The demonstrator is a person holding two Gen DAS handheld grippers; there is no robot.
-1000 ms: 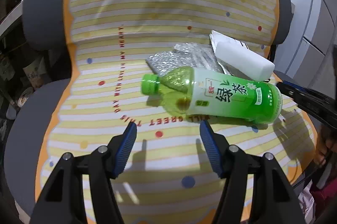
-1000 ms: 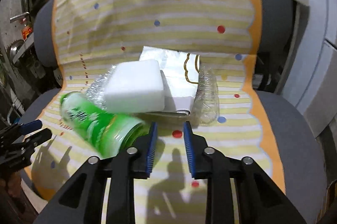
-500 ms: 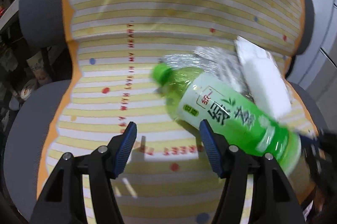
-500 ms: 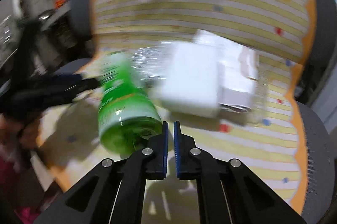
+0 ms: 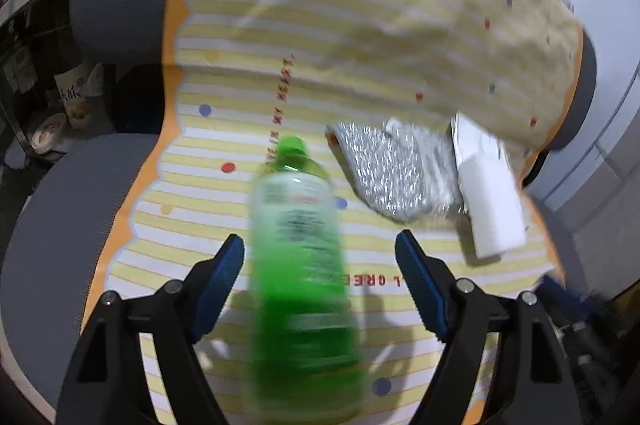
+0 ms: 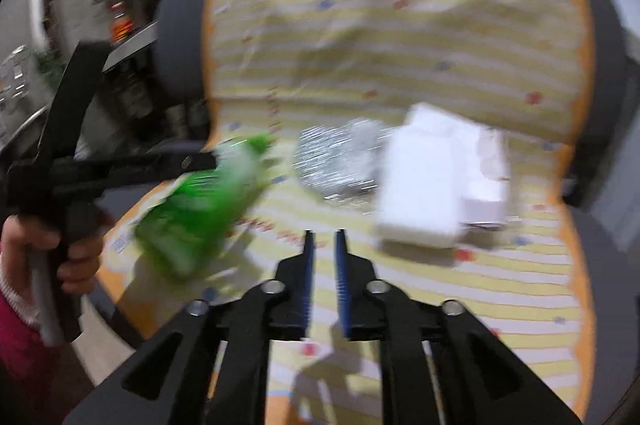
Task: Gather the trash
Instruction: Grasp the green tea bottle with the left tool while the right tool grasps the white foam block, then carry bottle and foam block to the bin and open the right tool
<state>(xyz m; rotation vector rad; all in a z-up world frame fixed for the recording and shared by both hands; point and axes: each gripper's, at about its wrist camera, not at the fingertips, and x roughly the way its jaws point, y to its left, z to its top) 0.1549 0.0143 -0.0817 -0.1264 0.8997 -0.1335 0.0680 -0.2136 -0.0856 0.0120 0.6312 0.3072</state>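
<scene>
Bottle [image 5: 300, 265] swung between open left gripper [image 5: 320, 265]

Green bottle [image 5: 300, 265]; yellow-striped, dotted cover [image 5: 320, 37]; white block [image 5: 494, 205].

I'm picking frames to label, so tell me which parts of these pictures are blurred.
Left wrist view: the green bottle is smeared, the silver foil bag fairly sharp. Right wrist view: nearly everything is streaked, the white foam block included; only the right hand-held gripper looks crisp.

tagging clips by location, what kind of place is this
Probably an office or workroom. The trash, a green bottle and foam block, lies on a grey chair with a striped cover; grey cabinets stand behind.
</scene>
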